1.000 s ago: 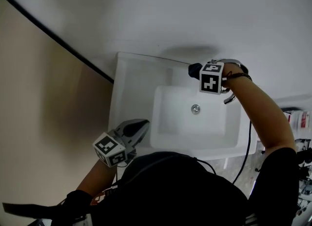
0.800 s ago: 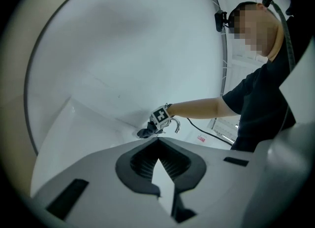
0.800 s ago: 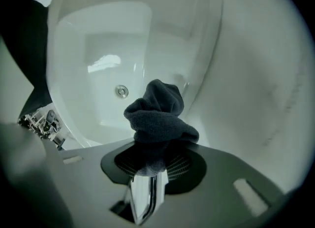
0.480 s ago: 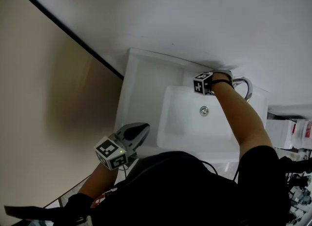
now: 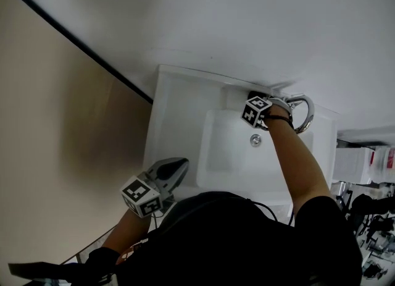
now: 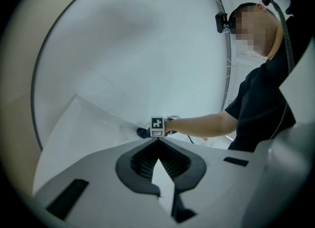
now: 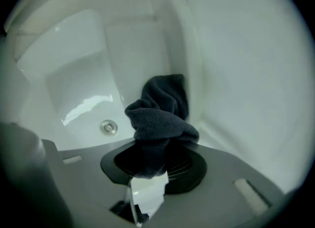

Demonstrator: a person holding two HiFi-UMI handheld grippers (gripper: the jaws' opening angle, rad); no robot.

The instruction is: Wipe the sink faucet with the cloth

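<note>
Grips a dark navy terry cloth (image 7: 160, 118) in the right gripper (image 7: 147, 165), clenched on the lower fold with the rest bunched ahead of the jaws. Reaches across the white rectangular ceramic sink (image 5: 179, 102) to the back ledge, at 12 o'clock of the basin. Places the cloth just at 9 o'clock of the curved chrome faucet (image 5: 303, 113) in the head view. Cannot tell contact with the chrome, and finds no faucet in the right gripper view.

Judged as lining up for the wipe: bunches the cloth for a soft pad to press on the spout, and comes in from the basin side to leave the arc free for rubbing. Shows the round metal drain (image 5: 255, 140) at 6 o'clock of that gripper, uncovered.

Parks the left gripper (image 5: 179, 167) at 7 o'clock off the sink's front corner, closed on nothing, well apart from the faucet. Likely held back just to stay clear.

Sets the sink against a plain white wall at 12 o'clock, with a glossy, dry-looking basin carrying bright highlights. Has a beige panel with a dark edge strip at 9 o'clock. Has white boxes and clutter at 3 o'clock, too small to identify.
</note>
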